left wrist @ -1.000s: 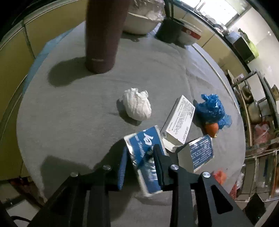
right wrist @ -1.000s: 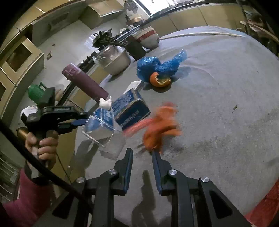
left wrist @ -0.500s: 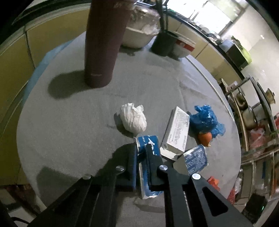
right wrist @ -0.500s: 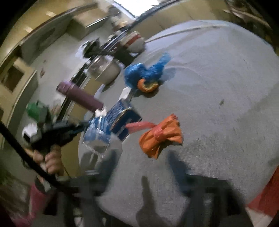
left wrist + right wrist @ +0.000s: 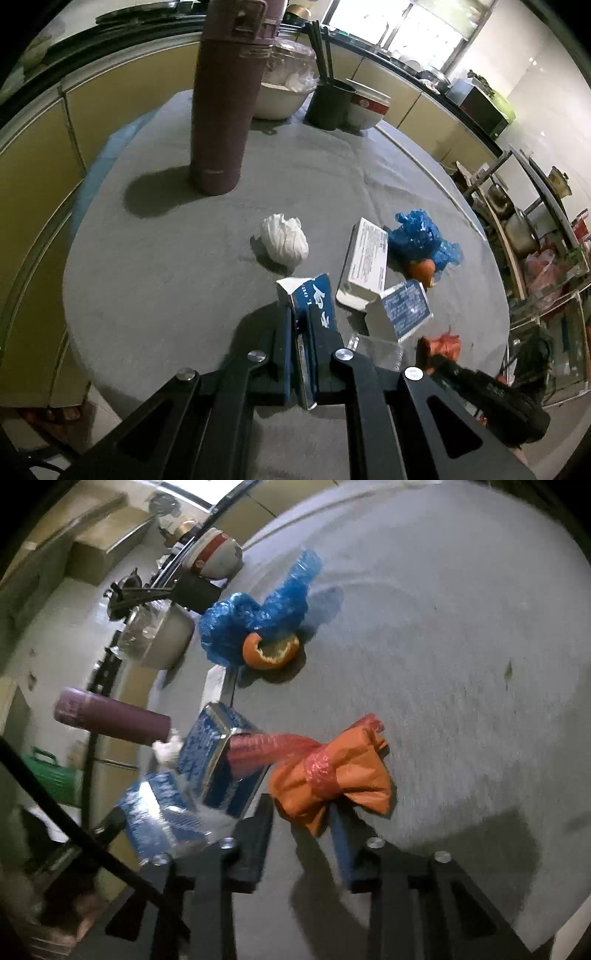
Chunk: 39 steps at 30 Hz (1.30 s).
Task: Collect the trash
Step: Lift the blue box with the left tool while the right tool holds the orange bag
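In the left wrist view, the left gripper (image 5: 301, 317) is angling steeply down toward the grey round table (image 5: 147, 266), its two jaws pinching a flattened blue carton (image 5: 314, 295) between them. The carton is standing on edge in the grip, its long axis running along the fingers and away from the camera, its open white end pointing toward the crumpled white tissue (image 5: 284, 240) lying just beyond. To the right, a white box (image 5: 365, 258) is lying flat, with a blue printed box (image 5: 404, 310) touching its near end. A blue plastic bag (image 5: 421, 236) and an orange peel (image 5: 423, 269) are sitting just behind them. A tall maroon flask (image 5: 225, 103) is standing upright well beyond, with a bowl (image 5: 280, 99) and a dark utensil cup (image 5: 328, 103) at the far edge. The right gripper (image 5: 480, 391) is showing blurred at lower right, beside an orange wrapper (image 5: 443, 345).

In the right wrist view, the right gripper (image 5: 303, 812) is tilting down and rolled, its jaws closing around the orange wrapper (image 5: 332, 771); the pads are not pressing it. The wrapper is lying on the table (image 5: 461, 664) like a bow, cinched by a red band, its long axis crossing the gap, a red tail trailing left onto the blue printed box (image 5: 221, 760). The blue carton (image 5: 162, 816) is hovering at left, and the peel (image 5: 271, 650) and bag (image 5: 255, 616) are resting farther off.
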{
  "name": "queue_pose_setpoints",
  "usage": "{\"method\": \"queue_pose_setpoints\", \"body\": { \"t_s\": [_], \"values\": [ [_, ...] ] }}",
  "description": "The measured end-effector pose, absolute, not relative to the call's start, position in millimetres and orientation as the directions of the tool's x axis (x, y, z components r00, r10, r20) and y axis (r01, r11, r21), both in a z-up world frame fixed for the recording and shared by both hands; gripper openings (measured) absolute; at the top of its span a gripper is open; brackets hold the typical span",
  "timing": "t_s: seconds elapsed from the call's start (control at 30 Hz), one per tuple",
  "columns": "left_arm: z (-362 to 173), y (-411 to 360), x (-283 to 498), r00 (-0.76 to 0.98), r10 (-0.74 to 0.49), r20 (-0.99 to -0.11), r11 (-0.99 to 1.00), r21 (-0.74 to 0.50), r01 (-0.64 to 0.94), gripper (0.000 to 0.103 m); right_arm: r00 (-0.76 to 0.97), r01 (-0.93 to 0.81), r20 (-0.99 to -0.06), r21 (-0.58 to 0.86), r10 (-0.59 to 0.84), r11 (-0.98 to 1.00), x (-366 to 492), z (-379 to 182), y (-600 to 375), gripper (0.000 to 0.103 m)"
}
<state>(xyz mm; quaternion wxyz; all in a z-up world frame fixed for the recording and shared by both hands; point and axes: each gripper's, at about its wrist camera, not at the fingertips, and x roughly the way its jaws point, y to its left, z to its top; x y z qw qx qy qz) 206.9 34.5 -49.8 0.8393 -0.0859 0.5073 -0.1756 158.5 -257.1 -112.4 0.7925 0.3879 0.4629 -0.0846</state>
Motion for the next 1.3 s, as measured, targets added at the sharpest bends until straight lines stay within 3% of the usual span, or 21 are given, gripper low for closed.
{"method": "queue_pose_setpoints", "body": {
  "t_s": [0.27, 0.33, 0.47, 0.57, 0.83, 0.9, 1.07, 1.1, 1.17, 1.2, 1.3],
  "values": [
    [-36, 50, 182, 0.48, -0.367, -0.796, 0.93, -0.305, 0.206, 0.007, 0.614, 0.387, -0.779, 0.439, 0.128, 0.811, 134, -96, -248, 0.022],
    [-30, 51, 174, 0.499, -0.367, -0.785, 0.93, -0.299, 0.213, 0.007, 0.643, 0.345, -0.756, 0.429, 0.123, 0.835, 124, -88, -247, 0.012],
    [-20, 53, 161, 0.528, -0.367, -0.766, 0.93, -0.293, 0.221, 0.007, 0.668, 0.309, -0.736, 0.405, 0.106, 0.861, 110, -76, -248, 0.011],
    [-8, 56, 146, 0.566, -0.365, -0.74, 0.931, -0.284, 0.23, 0.007, 0.679, 0.312, -0.719, 0.467, 0.149, 0.827, 103, -76, -259, 0.011],
    [18, 51, 115, 0.618, -0.401, -0.676, 0.916, -0.28, 0.288, 0.007, 0.664, 0.424, -0.678, 0.689, 0.315, 0.587, 114, -93, -296, 0.023],
    [20, 46, 110, 0.612, -0.422, -0.669, 0.906, -0.289, 0.309, 0.007, 0.653, 0.449, -0.682, 0.7, 0.331, 0.556, 123, -98, -297, 0.03],
    [18, 30, 98, 0.584, -0.456, -0.671, 0.888, -0.298, 0.351, 0.007, 0.621, 0.554, -0.736, 0.655, 0.27, 0.513, 146, -106, -300, 0.031],
    [17, 28, 96, 0.58, -0.46, -0.673, 0.886, -0.298, 0.356, 0.007, 0.61, 0.573, -0.75, 0.64, 0.256, 0.512, 150, -106, -299, 0.036],
    [15, 24, 92, 0.567, -0.47, -0.677, 0.879, -0.3, 0.371, 0.007, 0.584, 0.607, -0.781, 0.602, 0.222, 0.519, 156, -107, -299, 0.065],
    [14, 22, 91, 0.564, -0.473, -0.677, 0.877, -0.3, 0.375, 0.007, 0.579, 0.621, -0.791, 0.585, 0.198, 0.522, 159, -106, -298, 0.069],
    [13, 19, 89, 0.556, -0.482, -0.677, 0.871, -0.303, 0.387, 0.007, 0.564, 0.637, -0.811, 0.547, 0.156, 0.543, 166, -106, -297, 0.068]
  ]
}}
